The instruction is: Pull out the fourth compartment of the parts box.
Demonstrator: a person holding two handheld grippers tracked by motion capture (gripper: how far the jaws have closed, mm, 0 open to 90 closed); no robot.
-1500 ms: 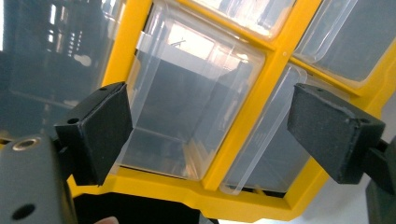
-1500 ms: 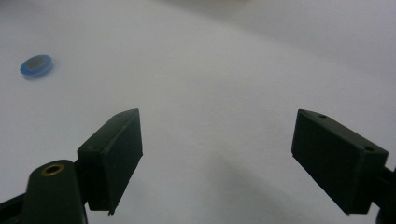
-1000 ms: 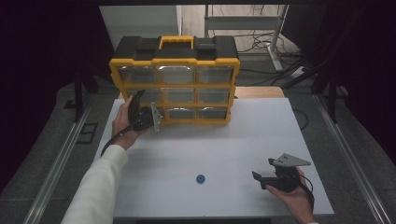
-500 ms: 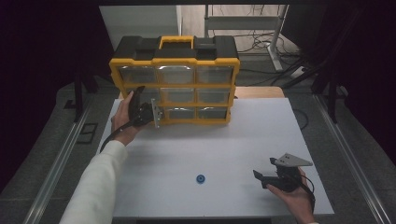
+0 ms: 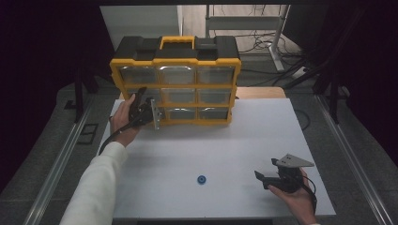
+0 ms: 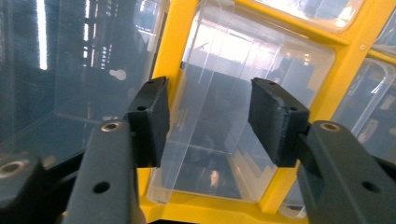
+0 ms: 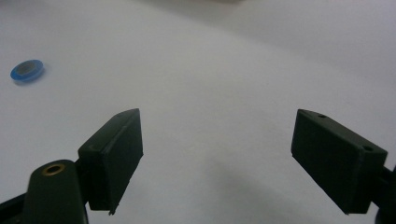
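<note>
- White table [image 5: 225, 140] on grey floor [image 5: 51, 154]; dark surroundings.
- Yellow drawer organizer [image 5: 176, 79] at 12 o'clock.
- Blue disc [image 5: 202, 179] near 6.
- Left tongs [image 6: 208, 114] parted, empty, at a clear drawer [image 6: 224, 116].
- Right tongs [image 7: 217, 154] wide apart, empty.

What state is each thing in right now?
Drawer organizer: upright at the table's far edge, drawers look shut.
Left gripper: open, jaws at a clear drawer, not gripping.
Right gripper: open, holding nothing, above the white table.
Blue ring: lying flat, untouched.
</note>
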